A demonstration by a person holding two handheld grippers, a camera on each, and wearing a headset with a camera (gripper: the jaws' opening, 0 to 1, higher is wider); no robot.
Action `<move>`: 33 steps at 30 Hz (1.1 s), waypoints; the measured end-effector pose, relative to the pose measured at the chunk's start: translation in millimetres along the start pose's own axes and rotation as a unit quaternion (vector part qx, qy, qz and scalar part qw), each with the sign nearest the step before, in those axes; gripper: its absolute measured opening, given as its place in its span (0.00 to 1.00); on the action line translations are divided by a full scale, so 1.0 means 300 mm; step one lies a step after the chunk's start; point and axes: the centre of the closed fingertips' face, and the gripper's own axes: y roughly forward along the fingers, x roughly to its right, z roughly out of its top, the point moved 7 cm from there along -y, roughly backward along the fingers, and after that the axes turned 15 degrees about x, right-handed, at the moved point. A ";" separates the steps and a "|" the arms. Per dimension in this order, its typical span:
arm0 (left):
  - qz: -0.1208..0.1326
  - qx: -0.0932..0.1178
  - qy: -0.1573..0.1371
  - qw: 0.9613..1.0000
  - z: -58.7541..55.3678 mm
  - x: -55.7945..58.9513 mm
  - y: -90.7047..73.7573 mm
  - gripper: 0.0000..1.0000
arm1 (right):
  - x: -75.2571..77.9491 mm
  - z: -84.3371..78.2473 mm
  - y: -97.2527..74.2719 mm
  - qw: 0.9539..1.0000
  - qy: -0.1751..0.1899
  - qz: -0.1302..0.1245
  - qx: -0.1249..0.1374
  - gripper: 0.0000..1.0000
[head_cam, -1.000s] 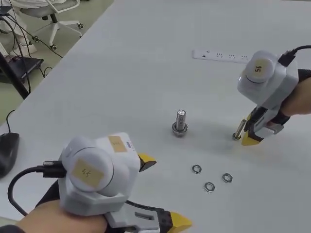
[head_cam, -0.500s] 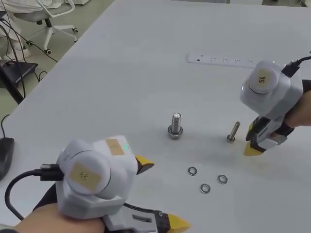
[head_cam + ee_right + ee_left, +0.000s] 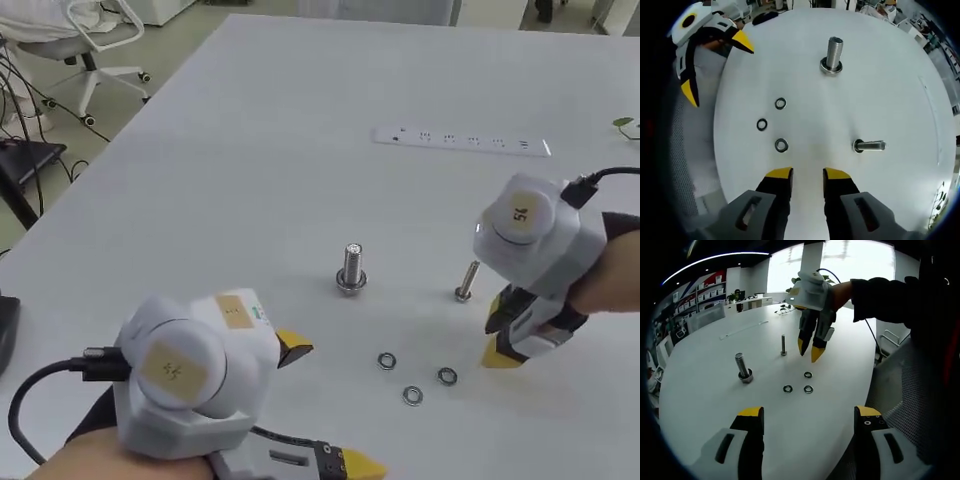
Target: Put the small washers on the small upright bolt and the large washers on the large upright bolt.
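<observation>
On the desk, three small washers lie loose in front of the small bolt and large bolt, both upright. Right tongs hover beside them, narrowly parted, empty; left tongs gape wide, empty.

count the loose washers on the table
3, clustered on the table: left washer, near washer, right washer beside the right gripper. More may ring the large bolt.

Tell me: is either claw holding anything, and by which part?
Nothing is held. Left claw wide open and empty, right claw empty too; the washers lie loose on the table.
</observation>
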 end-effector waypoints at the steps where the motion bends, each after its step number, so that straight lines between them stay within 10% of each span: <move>1: 0.000 0.001 0.001 1.000 0.001 0.000 0.000 0.73 | -0.011 0.003 0.006 1.000 -0.001 0.002 0.000 0.26; 33: 0.004 0.014 0.007 1.000 0.013 -0.001 0.000 0.72 | -0.075 0.053 0.087 0.998 -0.062 0.012 -0.002 0.20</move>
